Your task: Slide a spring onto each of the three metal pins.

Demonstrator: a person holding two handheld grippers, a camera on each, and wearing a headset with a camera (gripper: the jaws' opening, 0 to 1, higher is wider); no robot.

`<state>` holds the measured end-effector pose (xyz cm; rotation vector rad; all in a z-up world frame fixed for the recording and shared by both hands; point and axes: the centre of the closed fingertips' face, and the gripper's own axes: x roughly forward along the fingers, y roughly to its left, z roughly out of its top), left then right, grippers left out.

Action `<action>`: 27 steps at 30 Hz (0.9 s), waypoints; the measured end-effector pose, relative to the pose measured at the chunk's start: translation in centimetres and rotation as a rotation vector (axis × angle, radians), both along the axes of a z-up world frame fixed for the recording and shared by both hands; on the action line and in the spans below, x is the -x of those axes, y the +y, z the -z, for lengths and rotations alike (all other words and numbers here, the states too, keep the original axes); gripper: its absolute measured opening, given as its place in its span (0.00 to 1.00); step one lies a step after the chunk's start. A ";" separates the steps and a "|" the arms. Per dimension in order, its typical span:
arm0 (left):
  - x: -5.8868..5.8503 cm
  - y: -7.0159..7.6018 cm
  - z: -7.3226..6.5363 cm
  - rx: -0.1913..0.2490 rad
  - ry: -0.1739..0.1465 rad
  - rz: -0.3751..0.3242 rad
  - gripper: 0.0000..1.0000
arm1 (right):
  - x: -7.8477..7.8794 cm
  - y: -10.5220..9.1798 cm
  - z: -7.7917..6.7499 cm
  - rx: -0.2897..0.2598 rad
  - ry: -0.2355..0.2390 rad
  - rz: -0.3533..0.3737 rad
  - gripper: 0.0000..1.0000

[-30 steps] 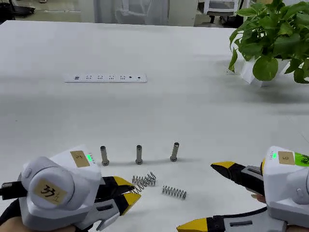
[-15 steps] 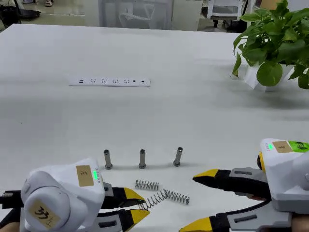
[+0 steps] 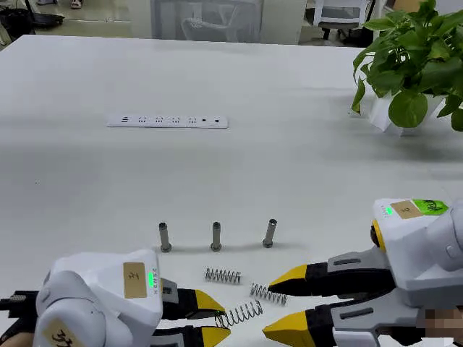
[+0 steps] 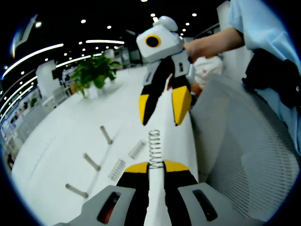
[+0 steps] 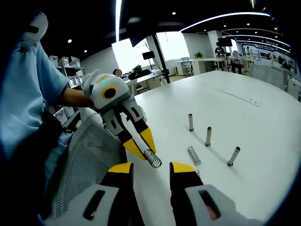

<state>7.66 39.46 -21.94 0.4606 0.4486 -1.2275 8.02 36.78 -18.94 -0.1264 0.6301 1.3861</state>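
Left gripper [image 4: 150,165] pinches a spring [image 4: 154,147] by its end; right gripper [image 5: 151,169] gapes released; a handover could flick it free.

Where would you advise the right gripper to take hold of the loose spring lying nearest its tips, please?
Near one end of the spring, jaws closing across its coils from above. It lies flat on the table, so that pinch probably holds it and leaves its length free to slide onto a pin. The right gripper is open.
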 end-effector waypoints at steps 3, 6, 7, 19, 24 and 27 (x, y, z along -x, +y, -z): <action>0.1 -0.1 0.0 0.002 -0.001 0.008 0.10 | 0.2 0.2 0.1 0.000 0.008 -0.020 0.26; 0.2 -0.1 0.0 0.003 -0.001 0.014 0.10 | 0.2 0.2 0.3 0.006 0.012 -0.024 0.25; 0.3 -0.1 0.0 0.004 0.000 0.014 0.10 | 0.2 0.2 0.4 0.010 0.012 -0.025 0.25; 0.7 -0.4 0.0 0.022 0.010 0.024 0.10 | 0.5 0.4 1.1 0.009 0.040 -0.038 0.15; 0.9 -0.4 0.1 0.022 0.017 0.030 0.10 | 0.6 0.4 1.2 0.009 0.043 -0.043 0.12; 1.1 -0.4 0.1 0.022 0.018 0.034 0.10 | 0.7 0.4 1.3 0.012 0.045 -0.050 0.12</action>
